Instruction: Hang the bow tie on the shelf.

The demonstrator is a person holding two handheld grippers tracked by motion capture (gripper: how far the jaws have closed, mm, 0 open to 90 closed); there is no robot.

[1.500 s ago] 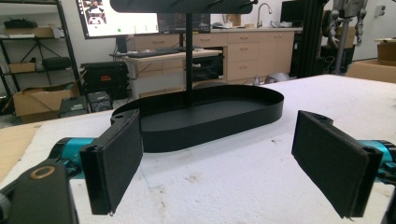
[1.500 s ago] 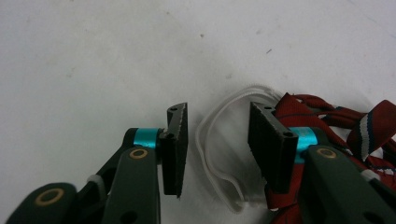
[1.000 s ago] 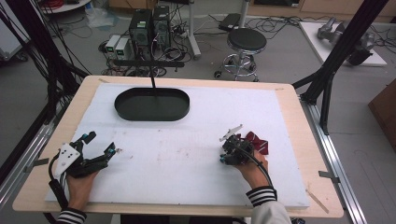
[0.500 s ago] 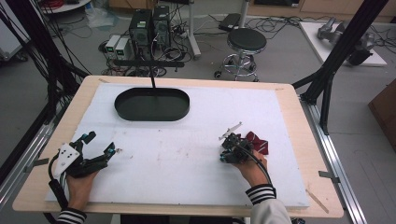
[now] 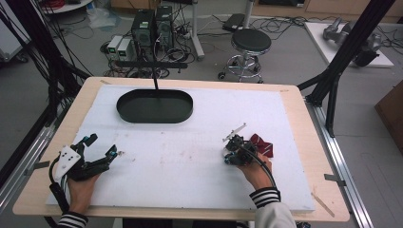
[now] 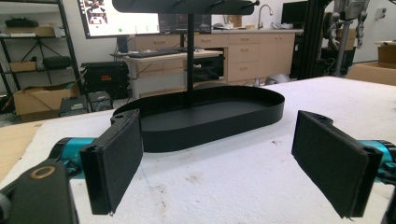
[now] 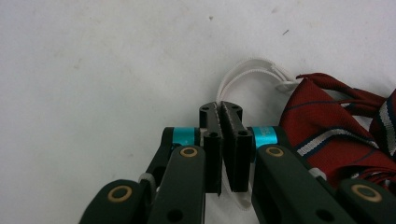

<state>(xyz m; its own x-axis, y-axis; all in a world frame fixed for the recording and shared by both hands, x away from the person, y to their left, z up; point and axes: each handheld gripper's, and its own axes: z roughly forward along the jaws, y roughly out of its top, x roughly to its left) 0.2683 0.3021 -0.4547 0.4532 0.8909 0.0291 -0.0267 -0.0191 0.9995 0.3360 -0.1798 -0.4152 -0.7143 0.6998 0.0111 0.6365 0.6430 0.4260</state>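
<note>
Strap pinched, nothing moving

Right hand-held gripper (image 7: 221, 109) stays clamped on the white strap (image 7: 247, 74) of the red tie (image 7: 336, 126); left hand-held gripper (image 6: 219, 154) waits wide.

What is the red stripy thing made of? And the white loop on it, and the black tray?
The red stripy thing looks like woven cloth, perhaps a bow tie: a fine weave shows, with soft folds and a slight sheen. The white loop seems to be a ribbed elastic or fabric strap; the right gripper is shut on it. The black tray looks like thin, matte painted metal or hard plastic; I can't tell which.
</note>
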